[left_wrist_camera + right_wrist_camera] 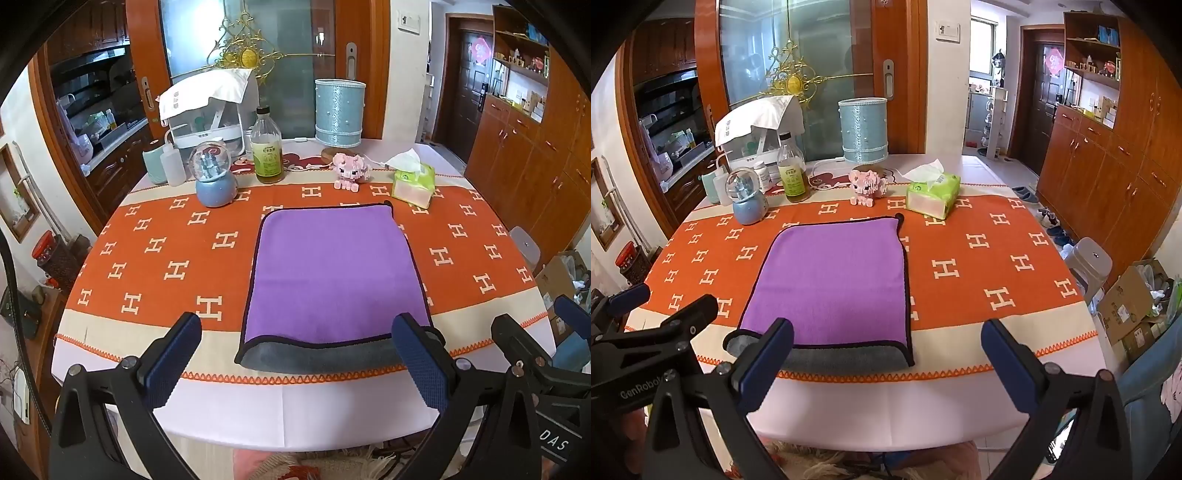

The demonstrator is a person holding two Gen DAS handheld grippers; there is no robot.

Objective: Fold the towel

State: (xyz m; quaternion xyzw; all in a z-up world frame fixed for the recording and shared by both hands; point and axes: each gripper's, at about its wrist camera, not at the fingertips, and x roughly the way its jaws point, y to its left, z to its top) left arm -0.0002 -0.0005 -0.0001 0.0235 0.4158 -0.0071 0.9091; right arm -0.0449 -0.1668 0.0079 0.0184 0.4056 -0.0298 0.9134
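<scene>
A purple towel with a dark edge lies flat on the orange patterned tablecloth, folded over so a grey strip of its underside shows along the near edge. It also shows in the right wrist view. My left gripper is open and empty, hovering at the near table edge just before the towel. My right gripper is open and empty, at the towel's near right corner. The right gripper also shows in the left wrist view, and the left gripper in the right wrist view.
Along the far side stand a snow globe, an oil bottle, a pink toy pig, a green tissue pack, a blue lamp and a white appliance. A stool and cardboard boxes stand at the right.
</scene>
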